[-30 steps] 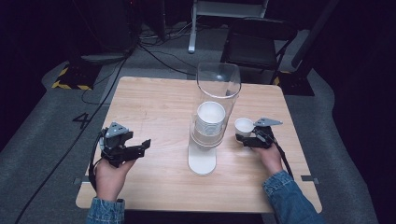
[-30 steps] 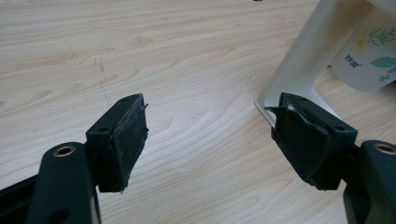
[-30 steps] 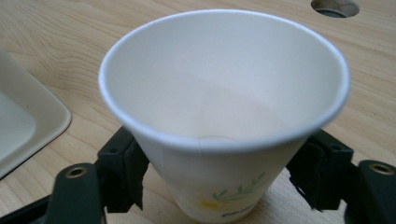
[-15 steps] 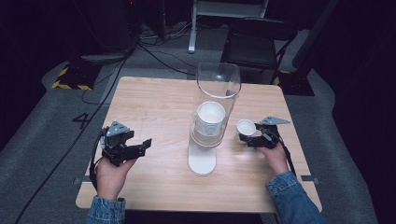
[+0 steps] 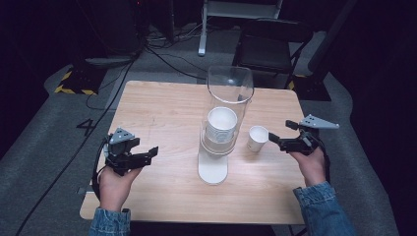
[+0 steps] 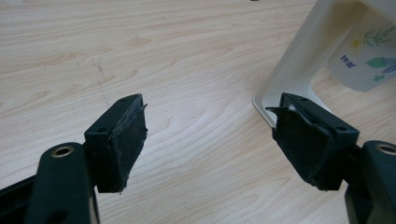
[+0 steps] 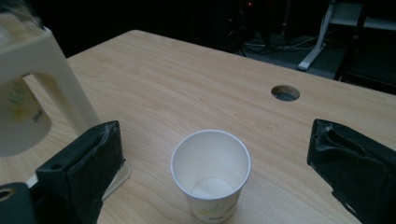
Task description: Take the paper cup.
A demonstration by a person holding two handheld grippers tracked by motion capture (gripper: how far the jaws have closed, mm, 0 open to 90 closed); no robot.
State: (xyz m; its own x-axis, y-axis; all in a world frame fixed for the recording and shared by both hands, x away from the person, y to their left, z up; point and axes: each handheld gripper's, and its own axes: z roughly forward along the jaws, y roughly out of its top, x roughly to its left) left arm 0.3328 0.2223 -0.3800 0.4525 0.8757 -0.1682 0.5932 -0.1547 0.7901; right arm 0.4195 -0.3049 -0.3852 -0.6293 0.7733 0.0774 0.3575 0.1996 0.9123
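Bare wooden table [image 5: 162, 113] lies open left of the tall clear-and-white cup dispenser [image 5: 221, 142]. The small white paper cup [image 5: 257, 138] stands just beside the dispenser's right, narrowing the gap; open table right of it.

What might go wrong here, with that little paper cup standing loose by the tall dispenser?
1. The paper cup stands upright and free between the open right tongs; it looks light, so a lopsided squeeze could tip or crush it.
2. The cup dispenser stands close beside the cup; the near pad might catch its white base.
3. The left tongs, also open, sit near that base and could nudge it.
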